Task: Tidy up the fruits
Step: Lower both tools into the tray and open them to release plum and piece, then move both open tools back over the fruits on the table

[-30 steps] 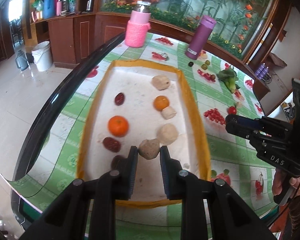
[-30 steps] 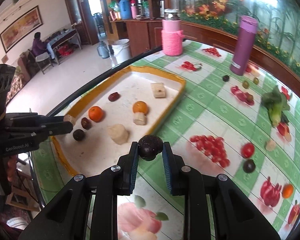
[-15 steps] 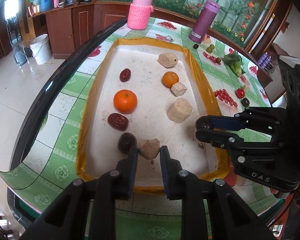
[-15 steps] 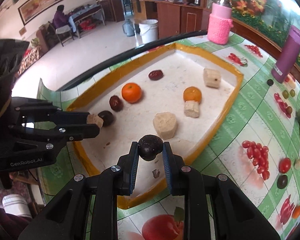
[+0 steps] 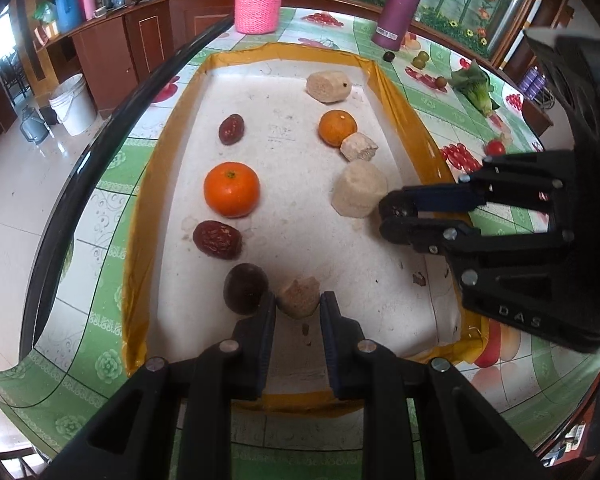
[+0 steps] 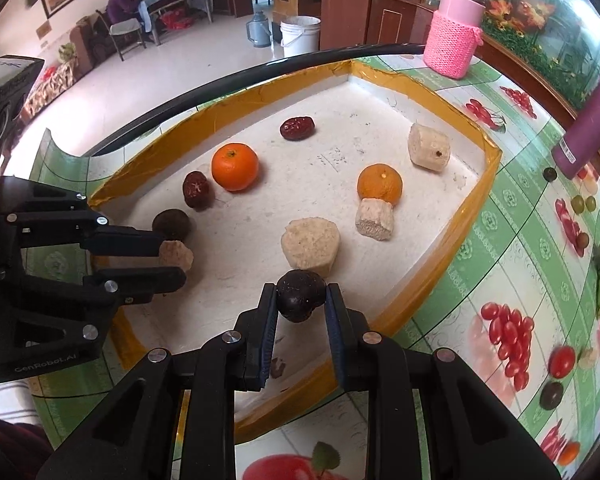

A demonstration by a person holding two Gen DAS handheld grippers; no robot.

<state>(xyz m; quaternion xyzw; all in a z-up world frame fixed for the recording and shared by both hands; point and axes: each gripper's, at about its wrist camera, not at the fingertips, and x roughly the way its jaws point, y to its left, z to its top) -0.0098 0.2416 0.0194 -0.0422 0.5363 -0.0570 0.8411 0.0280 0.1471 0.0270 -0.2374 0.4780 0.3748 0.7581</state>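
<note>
Grippers over tray (image 5: 400, 92) — left gripper (image 5: 298, 306) pinches crumbly chunk (image 5: 298, 296), right gripper (image 6: 301, 300) clamps firm, light dark fruit (image 6: 300, 294) at 3 and 9 o'clock

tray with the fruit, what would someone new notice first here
The white tray with its orange taped rim, holding two rows of fruit and tan chunks, the bright orange at left boldest. Over its near end, the left gripper clamps a tan chunk and the right gripper a dark round fruit.

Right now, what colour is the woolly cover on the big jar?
Pink. The knitted cover wraps the jar, seen best from the right wrist camera.
</note>
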